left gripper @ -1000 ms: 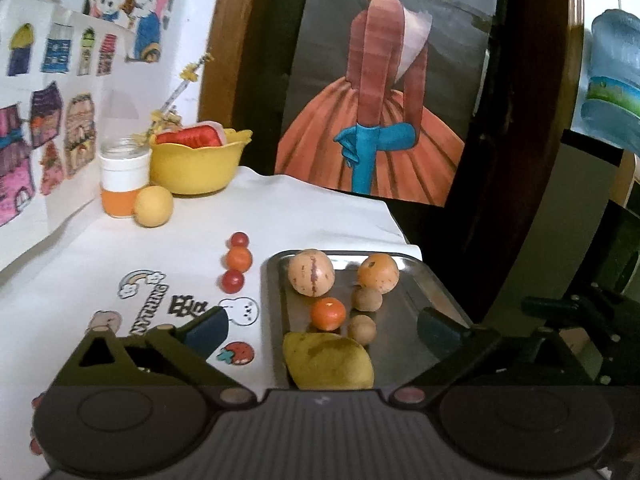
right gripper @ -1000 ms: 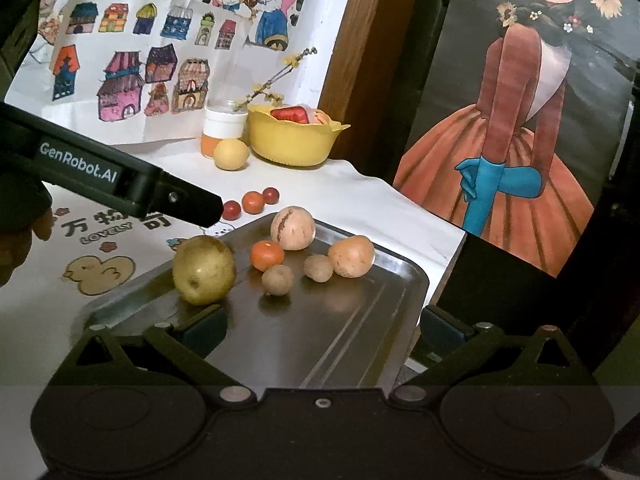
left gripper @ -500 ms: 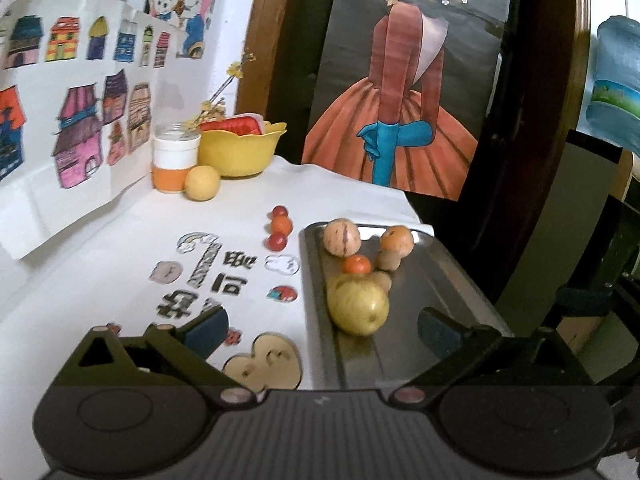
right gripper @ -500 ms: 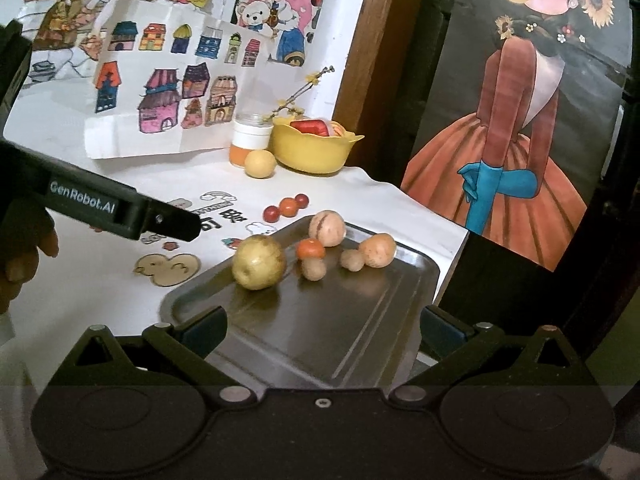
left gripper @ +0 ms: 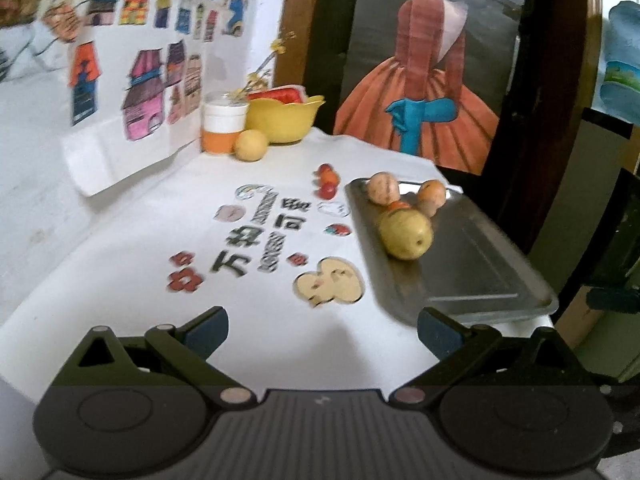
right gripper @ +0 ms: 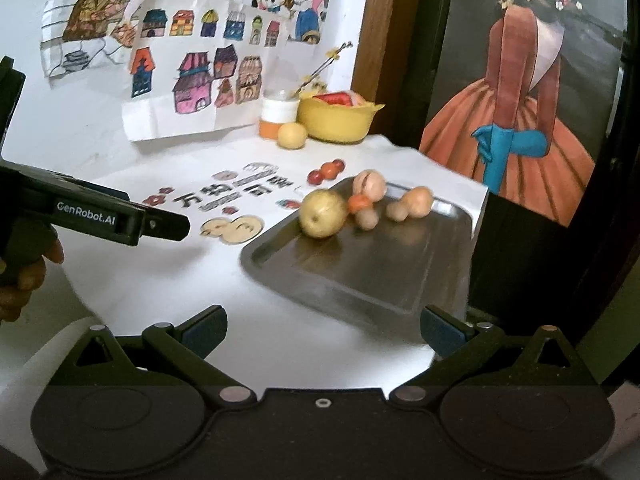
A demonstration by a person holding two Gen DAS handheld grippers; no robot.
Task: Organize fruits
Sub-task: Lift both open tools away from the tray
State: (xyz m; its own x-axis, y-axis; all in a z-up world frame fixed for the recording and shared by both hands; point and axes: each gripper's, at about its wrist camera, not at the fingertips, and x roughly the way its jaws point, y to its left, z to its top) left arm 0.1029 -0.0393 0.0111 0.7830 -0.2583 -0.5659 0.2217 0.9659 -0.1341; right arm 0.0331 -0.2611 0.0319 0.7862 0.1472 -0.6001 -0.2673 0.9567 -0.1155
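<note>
On a white-covered table point(left gripper: 120, 272) beside a wall of children's drawings: resting in a cluster at the far end of a metal tray point(right gripper: 360, 276), itself sitting at the table's right edge, a yellow-green pear point(right gripper: 322, 213), a small orange fruit point(right gripper: 359, 202), a pale striped round fruit point(right gripper: 370, 185), an orange-tan fruit point(right gripper: 418, 200) and two small brown fruits point(right gripper: 384, 214). Lying off the tray on the cloth, just beside its far left corner, three small red fruits point(left gripper: 327, 179); sitting well apart at the table's far edge, a yellow round fruit point(left gripper: 251, 145) next to a white and orange jar point(left gripper: 223, 127) and a yellow bowl point(left gripper: 283, 118). Hovering near the table's front edge, left gripper point(left gripper: 322, 326) and right gripper point(right gripper: 323, 326), both spread wide with nothing between the fingers. Likely handling light and firm: the pear, smooth-skinned and apt to roll, best taken across its widest part. Likely bruising or popping out under a hard squeeze: the small red fruits, calling for a gentle pinch across the middle. Reading "GenRobot.AI" in white on the left gripper's side in the right wrist view; showing on the cloth, large Chinese characters, the first legible as "万", with blurred Latin lettering beneath.
</note>
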